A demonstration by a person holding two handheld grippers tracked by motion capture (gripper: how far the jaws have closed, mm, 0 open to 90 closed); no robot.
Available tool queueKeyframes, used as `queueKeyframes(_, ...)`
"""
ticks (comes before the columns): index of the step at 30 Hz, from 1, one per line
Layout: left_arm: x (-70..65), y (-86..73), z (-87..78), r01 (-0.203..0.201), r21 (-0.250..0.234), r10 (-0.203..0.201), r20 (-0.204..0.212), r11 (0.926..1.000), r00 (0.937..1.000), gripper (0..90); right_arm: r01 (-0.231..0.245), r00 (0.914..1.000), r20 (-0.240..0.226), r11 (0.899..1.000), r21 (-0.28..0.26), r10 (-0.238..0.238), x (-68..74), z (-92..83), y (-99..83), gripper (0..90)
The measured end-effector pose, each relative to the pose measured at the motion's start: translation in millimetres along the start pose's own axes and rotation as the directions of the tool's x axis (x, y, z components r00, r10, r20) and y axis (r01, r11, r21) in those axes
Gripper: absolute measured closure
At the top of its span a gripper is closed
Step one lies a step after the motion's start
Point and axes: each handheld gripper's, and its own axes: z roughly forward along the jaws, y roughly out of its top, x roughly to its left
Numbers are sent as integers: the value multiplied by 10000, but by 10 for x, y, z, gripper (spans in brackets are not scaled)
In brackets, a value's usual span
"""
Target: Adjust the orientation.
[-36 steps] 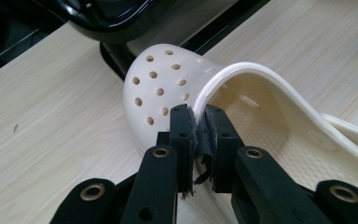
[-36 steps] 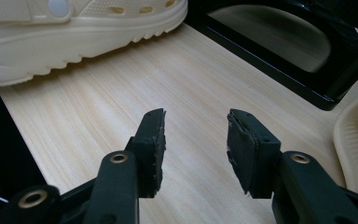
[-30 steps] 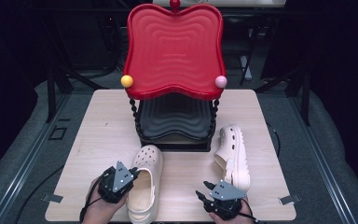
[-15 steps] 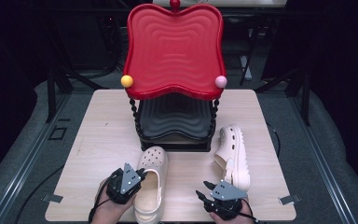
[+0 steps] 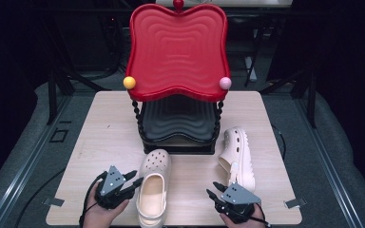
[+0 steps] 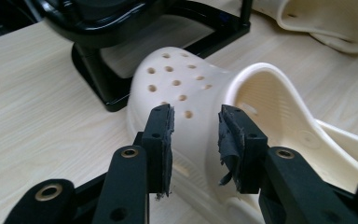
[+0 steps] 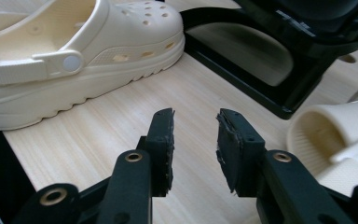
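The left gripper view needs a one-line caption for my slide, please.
Left gripper, jaws open, at the side wall of a cream clog lying before a black stand.

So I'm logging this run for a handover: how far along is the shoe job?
Early. Neither cream clog is on the two-tier rack yet. The left clog sits upright before the rack; the right clog lies on its side beside it. In hand: the left gripper, jaws just opening, is at the left clog's side, not clamping it. The right gripper, jaws closing, is over bare table. Left: gripping and placing both.
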Motion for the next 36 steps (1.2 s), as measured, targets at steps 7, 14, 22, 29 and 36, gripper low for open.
queueKeyframes(7, 144, -22, -89, -30, 231, 38, -377, 9997, 9993, 565, 465, 9952, 866, 9989, -51, -459, -83, -133, 71, 742)
queueKeyframes(14, 256, -182, -144, 885, -173, -896, -863, 9959, 9922, 502, -217, 9903, 1369, 9996, -177, 239, -285, -216, 27, 800)
queueKeyframes(22, 341, -300, -140, 1132, -60, -1132, -1135, 9936, 9871, 480, -867, 9802, 1797, 9962, 117, 832, -481, -290, -45, 895)
queueKeyframes(29, 353, -334, -110, 1354, 11, -1346, -1056, 9908, 9853, 479, -1449, 9738, 1818, 9889, 330, 1366, -599, -256, -119, 891)
queueKeyframes(36, 337, -330, -111, 1192, 28, -1183, -1016, 9929, 9878, 478, -1887, 9695, 1681, 9808, 485, 1782, -672, -221, -175, 900)
